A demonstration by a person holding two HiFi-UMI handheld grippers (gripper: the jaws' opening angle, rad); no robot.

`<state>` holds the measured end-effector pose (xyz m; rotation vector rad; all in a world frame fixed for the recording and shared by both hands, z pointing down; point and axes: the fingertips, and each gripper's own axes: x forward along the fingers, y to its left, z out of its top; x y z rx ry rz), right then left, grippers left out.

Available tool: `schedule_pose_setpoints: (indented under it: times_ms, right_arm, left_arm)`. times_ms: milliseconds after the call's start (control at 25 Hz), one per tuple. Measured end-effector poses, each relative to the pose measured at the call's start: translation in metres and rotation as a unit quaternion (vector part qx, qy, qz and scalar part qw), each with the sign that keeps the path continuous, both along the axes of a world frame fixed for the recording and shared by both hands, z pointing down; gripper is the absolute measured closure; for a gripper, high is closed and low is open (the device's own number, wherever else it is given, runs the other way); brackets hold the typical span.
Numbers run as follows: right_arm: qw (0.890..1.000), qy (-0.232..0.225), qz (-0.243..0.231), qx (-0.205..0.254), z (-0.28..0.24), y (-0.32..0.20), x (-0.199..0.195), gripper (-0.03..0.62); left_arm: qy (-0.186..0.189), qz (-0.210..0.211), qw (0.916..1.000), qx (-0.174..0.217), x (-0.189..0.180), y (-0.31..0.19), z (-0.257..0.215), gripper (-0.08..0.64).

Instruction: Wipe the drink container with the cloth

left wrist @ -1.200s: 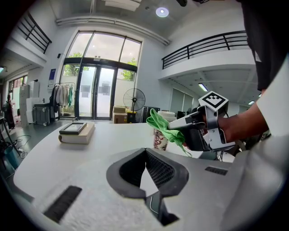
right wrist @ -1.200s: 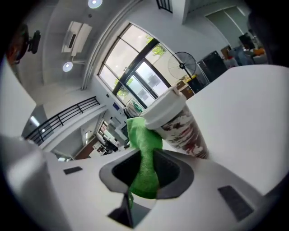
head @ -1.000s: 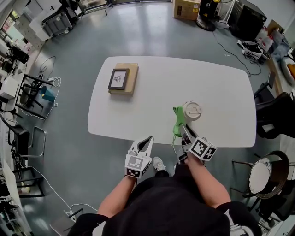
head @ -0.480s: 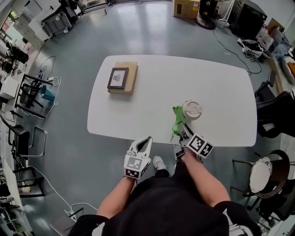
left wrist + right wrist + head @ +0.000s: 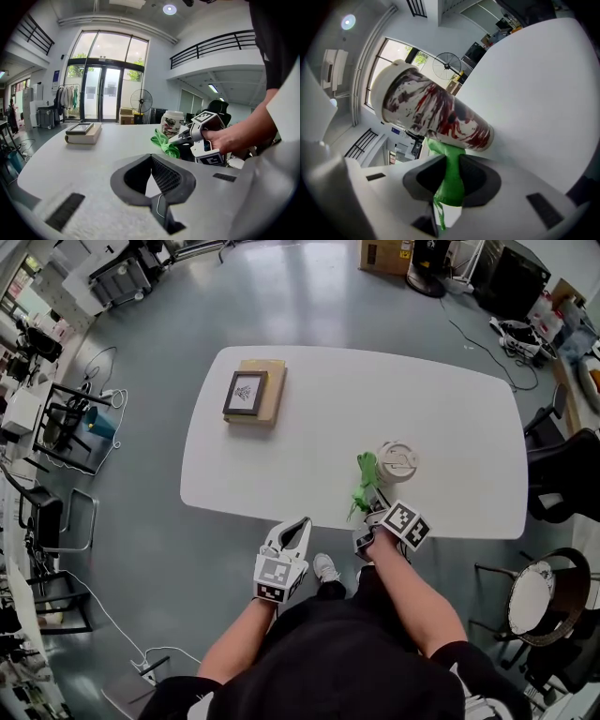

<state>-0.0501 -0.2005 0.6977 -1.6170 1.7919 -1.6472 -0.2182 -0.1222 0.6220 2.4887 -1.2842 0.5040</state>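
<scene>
A paper drink cup [image 5: 397, 462] with a white lid and red-brown print stands on the white table [image 5: 309, 437] near its front edge. It fills the right gripper view [image 5: 433, 115] and shows in the left gripper view [image 5: 171, 123]. My right gripper [image 5: 372, 514] is shut on a green cloth [image 5: 364, 486], whose free end lies against the cup's left side; the cloth [image 5: 449, 176] sits pinched between the jaws. The left gripper [image 5: 298, 529] hovers at the table's front edge, jaws nearly together and holding nothing. The cloth [image 5: 165, 143] lies ahead of it to the right.
A framed picture on a tan book [image 5: 251, 394] lies at the table's far left, also seen in the left gripper view [image 5: 83, 133]. Chairs [image 5: 562, 479] stand right of the table; a metal rack [image 5: 66, 418] is on the left.
The right gripper has pushed forward a little toward the cup with the cloth. The left gripper has stayed put.
</scene>
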Motion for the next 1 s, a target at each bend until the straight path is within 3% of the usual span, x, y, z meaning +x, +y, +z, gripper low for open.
schedule_pose_setpoints:
  times_ms: [360, 520, 800, 1000]
  right_arm:
    - [0.999, 0.001, 0.025, -0.037, 0.024, -0.001, 0.003, 0.499]
    - [0.999, 0.007, 0.017, -0.028, 0.024, -0.002, -0.002, 0.499]
    - [0.994, 0.06, -0.055, 0.073, -0.032, 0.003, -0.014, 0.494]
    - [0.968, 0.142, -0.115, 0.173, -0.094, 0.02, -0.021, 0.494]
  left_arm:
    - [-0.007, -0.011, 0.9999, 0.001, -0.009, 0.002, -0.001, 0.546]
    - [-0.003, -0.014, 0.9999, 0.001, -0.014, 0.004, 0.001, 0.546]
    - [0.005, 0.001, 0.9999, 0.01, -0.01, 0.009, 0.003, 0.546]
    - [0.013, 0.018, 0.9996, 0.017, 0.006, 0.008, -0.013, 0.546]
